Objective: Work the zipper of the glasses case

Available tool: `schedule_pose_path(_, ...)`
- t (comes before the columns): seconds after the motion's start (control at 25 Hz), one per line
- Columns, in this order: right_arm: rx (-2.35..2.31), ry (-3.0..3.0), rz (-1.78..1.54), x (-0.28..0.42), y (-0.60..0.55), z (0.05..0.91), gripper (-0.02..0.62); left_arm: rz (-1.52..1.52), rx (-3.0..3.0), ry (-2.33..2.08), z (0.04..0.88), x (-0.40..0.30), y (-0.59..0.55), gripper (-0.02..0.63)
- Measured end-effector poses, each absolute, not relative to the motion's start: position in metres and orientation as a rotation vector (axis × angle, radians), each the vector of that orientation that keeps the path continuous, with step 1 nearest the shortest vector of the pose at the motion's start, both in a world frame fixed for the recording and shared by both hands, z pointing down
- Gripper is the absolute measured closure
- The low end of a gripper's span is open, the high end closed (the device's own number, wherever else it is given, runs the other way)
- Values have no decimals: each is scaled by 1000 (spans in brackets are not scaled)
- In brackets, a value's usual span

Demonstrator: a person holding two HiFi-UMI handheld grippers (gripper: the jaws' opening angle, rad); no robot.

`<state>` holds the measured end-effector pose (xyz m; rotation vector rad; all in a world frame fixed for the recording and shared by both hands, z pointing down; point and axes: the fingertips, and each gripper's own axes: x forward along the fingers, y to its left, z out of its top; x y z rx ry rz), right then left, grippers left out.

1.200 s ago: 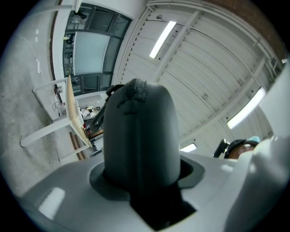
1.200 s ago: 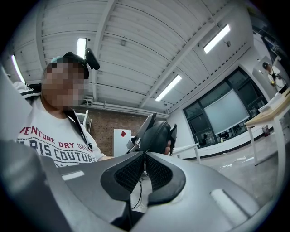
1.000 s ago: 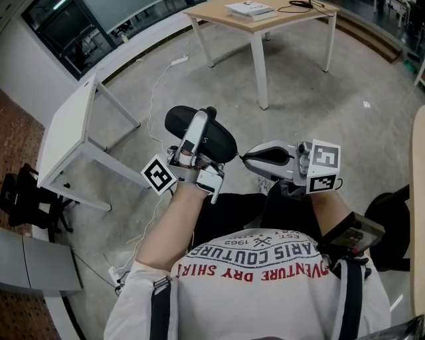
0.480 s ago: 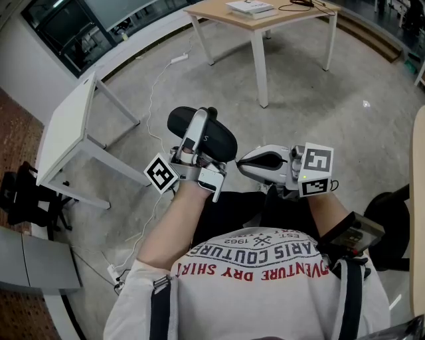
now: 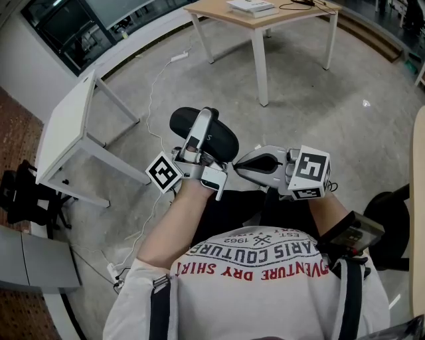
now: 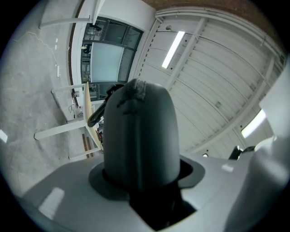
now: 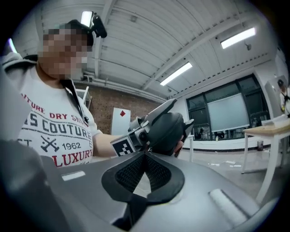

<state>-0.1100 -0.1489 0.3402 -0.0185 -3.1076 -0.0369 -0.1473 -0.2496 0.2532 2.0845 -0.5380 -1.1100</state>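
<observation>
Jaws of left gripper (image 5: 202, 126): pinched on glasses case (image 6: 138, 136), dark shell upright between them, held in the air above the lap. Jaws of right gripper (image 7: 144, 156): pressed together at the tips, nothing between. Hovers just beside the case in the head view, not touching it. Zipper state, open or shut, not readable in any view. Judged early: case secured, pull not gripped, all zipper work left. Beyond: concrete floor (image 5: 299, 99), wooden table (image 5: 265, 23).

Place: a lab-like hall (bare, rather industrial)
Ground: concrete floor (image 5: 319, 99), trailing cable (image 5: 150, 99)
Furniture: wooden table (image 5: 212, 14) far, white table (image 5: 66, 126) left
Ceiling: strip light (image 6: 173, 43)
</observation>
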Motion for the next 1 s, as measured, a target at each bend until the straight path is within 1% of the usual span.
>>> schedule_pose_path(0.16, -116, -2995, -192, -126, -125, 357, 598, -1126, 2064, -546, 252, -147, -254, 359)
schedule_pose_path(0.44, -117, -3040, -113, -121, -130, 356, 598, -1179, 2060, -528, 239, -160, -254, 360)
schedule_pose_path(0.76, -90, -3057, -93, -117, -136, 350, 597, -1160, 2073, -525, 242, -157, -253, 360)
schedule_pose_path(0.88, -68, -3059, -67, -116, -139, 352, 597, -1021, 2222, -568, 247, -144, -246, 360)
schedule_pose_path(1.0, 8, -3045, -44, -111, -149, 361, 595, -716, 2501, -730, 266, -131, -234, 359)
